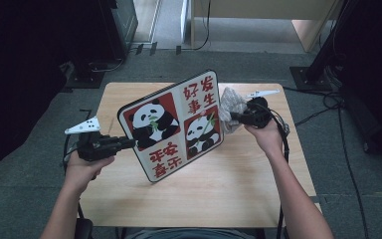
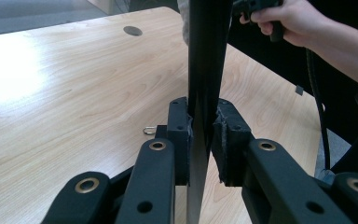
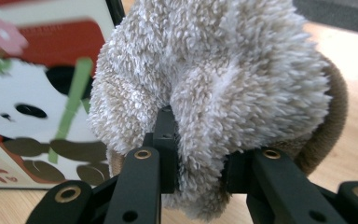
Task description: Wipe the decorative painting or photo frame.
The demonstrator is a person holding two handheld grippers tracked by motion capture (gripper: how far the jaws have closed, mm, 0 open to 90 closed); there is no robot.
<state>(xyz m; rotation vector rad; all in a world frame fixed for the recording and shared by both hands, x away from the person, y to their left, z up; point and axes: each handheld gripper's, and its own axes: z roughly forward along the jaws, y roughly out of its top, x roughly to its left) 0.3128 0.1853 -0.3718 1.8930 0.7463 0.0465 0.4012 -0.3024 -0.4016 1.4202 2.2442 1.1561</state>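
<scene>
A square board [image 1: 174,124] printed with two pandas and red Chinese characters is held tilted above the wooden table [image 1: 238,184]. My left gripper [image 1: 129,143] is shut on its left edge; in the left gripper view the thin dark board [image 2: 206,70] stands edge-on between the pads. My right gripper [image 1: 235,116] is shut on a fluffy beige cloth [image 1: 230,107] at the board's right edge. In the right gripper view the cloth [image 3: 214,84] bulges over the jaws, with the panda board [image 3: 37,93] just left of it.
A round cable hole [image 2: 132,31] sits in the far part of the tabletop. A small metal clip [image 2: 149,130] lies on the wood near my left gripper. Cables [image 1: 338,124] trail over the grey carpet to the right, and dark equipment stands at both sides.
</scene>
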